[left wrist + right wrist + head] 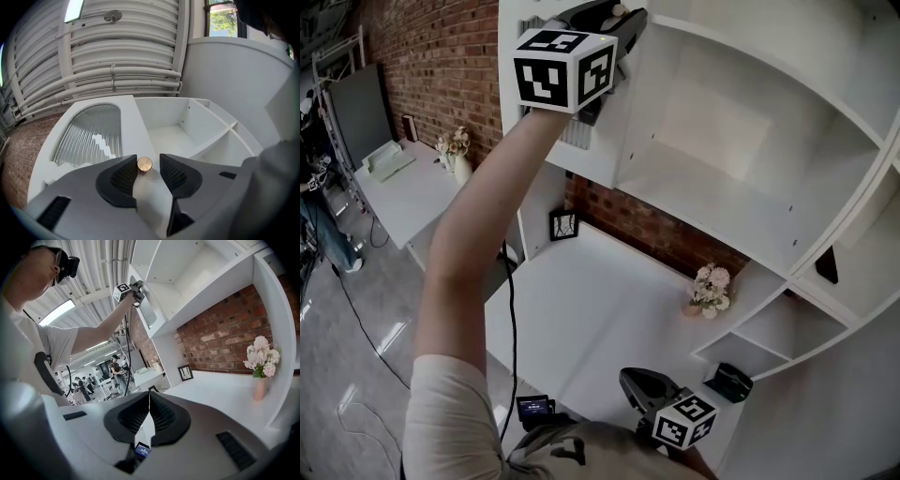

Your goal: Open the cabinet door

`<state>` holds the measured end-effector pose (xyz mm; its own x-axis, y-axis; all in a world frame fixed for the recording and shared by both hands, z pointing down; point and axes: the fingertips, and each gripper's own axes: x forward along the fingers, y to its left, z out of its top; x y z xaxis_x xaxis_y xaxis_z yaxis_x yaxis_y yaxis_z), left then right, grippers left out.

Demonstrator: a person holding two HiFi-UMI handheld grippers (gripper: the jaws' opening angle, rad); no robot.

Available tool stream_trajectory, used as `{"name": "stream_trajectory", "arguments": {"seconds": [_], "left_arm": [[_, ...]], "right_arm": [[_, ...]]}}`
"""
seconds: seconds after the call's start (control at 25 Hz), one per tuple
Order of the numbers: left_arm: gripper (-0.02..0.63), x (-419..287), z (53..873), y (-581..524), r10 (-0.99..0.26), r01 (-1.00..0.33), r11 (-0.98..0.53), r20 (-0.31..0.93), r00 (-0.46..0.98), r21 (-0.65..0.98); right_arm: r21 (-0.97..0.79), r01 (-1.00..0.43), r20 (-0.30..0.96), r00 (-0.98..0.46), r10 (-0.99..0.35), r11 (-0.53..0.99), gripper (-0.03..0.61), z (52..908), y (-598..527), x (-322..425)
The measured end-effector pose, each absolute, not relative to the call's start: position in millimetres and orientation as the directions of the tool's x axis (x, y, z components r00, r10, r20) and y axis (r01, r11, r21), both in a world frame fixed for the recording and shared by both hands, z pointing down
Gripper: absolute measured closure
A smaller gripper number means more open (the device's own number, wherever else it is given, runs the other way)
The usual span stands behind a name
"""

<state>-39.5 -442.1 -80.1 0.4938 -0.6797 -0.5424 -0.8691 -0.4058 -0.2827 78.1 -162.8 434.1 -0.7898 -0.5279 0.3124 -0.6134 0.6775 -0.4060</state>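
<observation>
The white cabinet door (89, 136), with a ribbed glass pane, stands swung out from the upper cabinet (173, 136), whose shelves show empty behind it. Its small brass knob (144, 164) sits between the jaws of my left gripper (144, 169). The left pad is close against the knob and a gap shows on the right, so the jaws are open around it. In the head view the left gripper (623, 23) is raised high at the door (581, 131). My right gripper (149, 399) is shut and empty, held low over the desk (628, 380).
A white desk (591, 319) lies below, with a vase of flowers (710, 291) and a small picture frame (563, 225) against the brick wall. A black object (731, 382) sits on a low shelf. People stand far off in the right gripper view.
</observation>
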Motion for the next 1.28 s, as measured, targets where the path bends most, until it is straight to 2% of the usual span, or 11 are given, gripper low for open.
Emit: {"name": "stream_trajectory", "arguments": {"seconds": [0.08,0.16,1.28], "left_arm": [[0.503,-42,-80,-443,-0.671,-0.868,-0.418,-0.554,0.493,-0.266],[0.511,-43,-80,-443,-0.67,-0.867,-0.416,-0.552,0.497,-0.276],[0.518,-70,-80,-396,-0.662,-0.831,-0.421,-0.502,0.556,-0.364]], "right_arm": [[-0.404,-0.615,0.311,-0.789,-0.53,0.677,0.554,434,-162,79],[-0.397,-0.614,0.31,-0.789,-0.53,0.682,0.554,433,-161,79],[-0.4,-0.611,0.292,-0.792,-0.537,0.683,0.554,426,-140,72]]}}
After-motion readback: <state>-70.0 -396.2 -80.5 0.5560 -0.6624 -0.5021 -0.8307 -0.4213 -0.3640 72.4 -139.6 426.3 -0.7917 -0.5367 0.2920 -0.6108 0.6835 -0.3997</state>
